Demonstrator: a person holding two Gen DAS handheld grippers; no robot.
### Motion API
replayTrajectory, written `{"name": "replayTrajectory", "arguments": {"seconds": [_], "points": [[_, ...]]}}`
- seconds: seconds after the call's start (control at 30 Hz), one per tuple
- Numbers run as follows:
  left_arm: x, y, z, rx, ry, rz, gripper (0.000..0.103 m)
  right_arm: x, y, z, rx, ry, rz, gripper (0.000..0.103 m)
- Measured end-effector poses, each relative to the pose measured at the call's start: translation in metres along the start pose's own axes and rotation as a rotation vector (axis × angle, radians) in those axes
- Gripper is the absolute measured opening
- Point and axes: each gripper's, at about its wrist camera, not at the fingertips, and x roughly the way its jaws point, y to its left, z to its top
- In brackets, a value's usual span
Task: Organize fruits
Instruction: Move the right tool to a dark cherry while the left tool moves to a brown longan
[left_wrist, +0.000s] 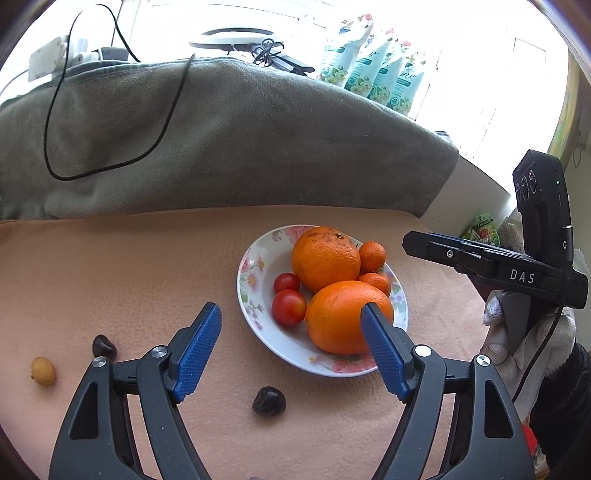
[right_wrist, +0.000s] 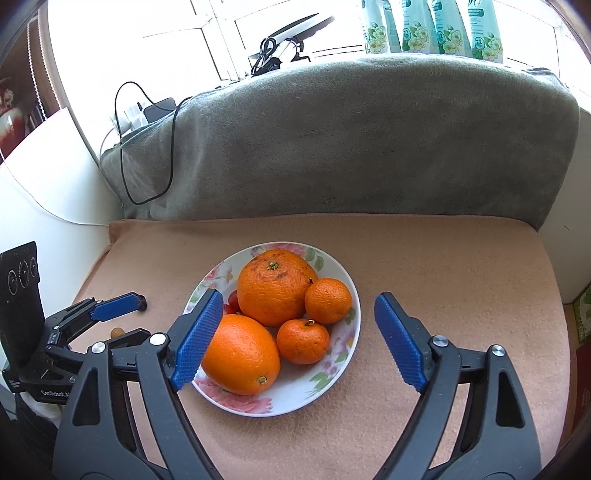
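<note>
1. Left wrist view — left gripper (left_wrist: 291, 321): jaws wide apart, nothing between the pads, poised above the peach cloth (left_wrist: 110, 266).
2. Floral plate (left_wrist: 247, 273) on the cloth, holding two large oranges (left_wrist: 327, 258), two mandarins (left_wrist: 372, 256) and two cherry tomatoes (left_wrist: 289, 307).
3. Loose on the cloth, apart from the plate: two dark fruits (left_wrist: 269, 401) and one small yellow fruit (left_wrist: 43, 371).
4. Right gripper (left_wrist: 417, 240) enters at the right edge, carried in a gloved hand (left_wrist: 517, 347).
5. Right wrist view — right gripper (right_wrist: 299, 321): jaws spread wide, empty, straddling the plate (right_wrist: 343, 280) from above.
6. Oranges (right_wrist: 275, 286) and mandarins (right_wrist: 328, 300) lie touching in the plate; grey blanket (right_wrist: 351, 140) behind.
</note>
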Motion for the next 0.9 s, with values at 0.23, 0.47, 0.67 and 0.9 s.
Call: {"name": "replayTrajectory", "arguments": {"seconds": [0.23, 0.47, 0.67, 0.9], "points": [[-0.013, -0.003, 0.000, 0.022, -0.034, 0.030, 0.078, -0.014, 0.007, -0.001, 0.010, -0.023, 0.007, 0.091], [-0.028, -0.003, -0.003, 0.030, -0.061, 0.043, 0.078, -0.027, 0.021, -0.007, 0.003, -0.044, 0.016, 0.092], [-0.042, -0.002, -0.006, 0.042, -0.086, 0.053, 0.078, -0.032, 0.036, -0.009, -0.010, -0.047, 0.030, 0.092], [-0.057, 0.003, -0.009, 0.040, -0.112, 0.064, 0.078, -0.038, 0.053, -0.011, -0.017, -0.052, 0.063, 0.092]]}}
